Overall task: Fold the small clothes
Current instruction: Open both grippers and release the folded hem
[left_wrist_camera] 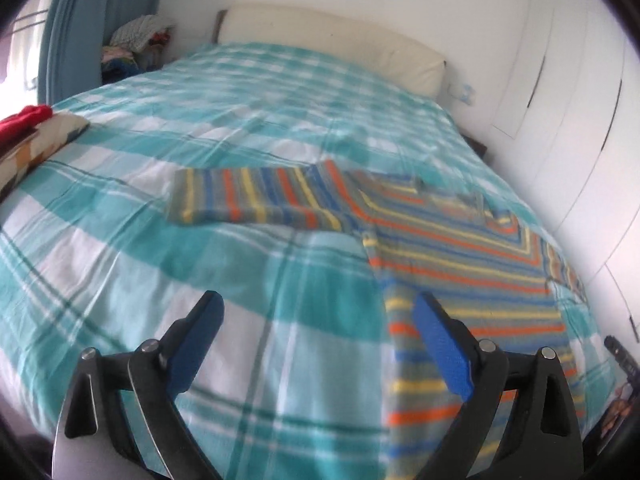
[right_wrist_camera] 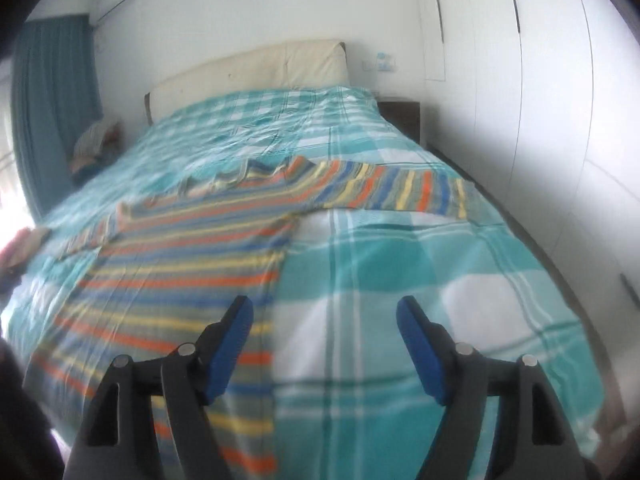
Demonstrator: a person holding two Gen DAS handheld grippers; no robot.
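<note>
Bedspread [left_wrist_camera: 120, 248] in teal check fills both views, running away from you to the cream headboard [left_wrist_camera: 332, 40]. On it lies the striped shirt [left_wrist_camera: 460, 256], spread flat and not yet folded, body stripes running across the bed and both sleeves out sideways, one toward each side.

Your left gripper [left_wrist_camera: 316, 308] hangs over the shirt's near left edge, its right finger above the cloth and its left finger above bare bedspread; the left sleeve [left_wrist_camera: 248, 200] lies well ahead and to the left of it. Your right gripper [right_wrist_camera: 324, 314] mirrors that at the near right edge, with the right sleeve [right_wrist_camera: 404, 192] ahead and to its right. Both grippers are spread wide, holding nothing.

Each sleeve's long axis crosses your line of reach, so likely take each cuff with the gripper on its own side.
</note>
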